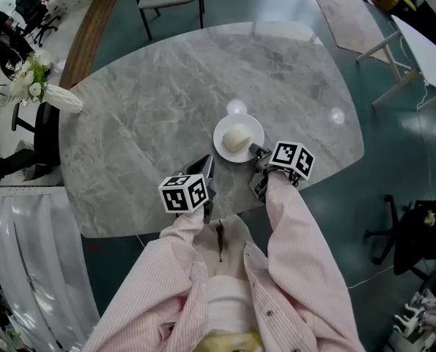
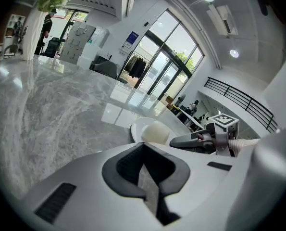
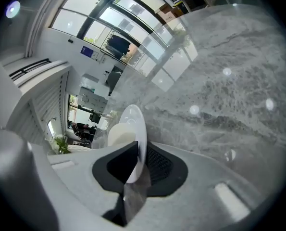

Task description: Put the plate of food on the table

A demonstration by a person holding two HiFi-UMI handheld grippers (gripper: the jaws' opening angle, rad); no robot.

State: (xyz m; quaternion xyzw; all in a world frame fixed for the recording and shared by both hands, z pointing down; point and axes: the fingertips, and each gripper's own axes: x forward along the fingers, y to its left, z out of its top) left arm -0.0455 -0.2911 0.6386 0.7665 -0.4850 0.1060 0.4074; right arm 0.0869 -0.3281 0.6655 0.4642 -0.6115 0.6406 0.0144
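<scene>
food (image 1: pixel 236 138) on plate (image 1: pixel 220 133), plate on table (image 1: pixel 159 101)

From the head, we look steeply down on the marble table (image 1: pixel 144 101) from well above. Our left gripper (image 2: pixel 143 170) camera sits low, close behind its jaws, and faces across the tabletop toward the windows (image 2: pixel 157 66). Our right gripper (image 3: pixel 133 170) camera is rolled, so the tabletop tilts. All three views share the plate (image 1: pixel 221 139) and the tabletop.
</scene>
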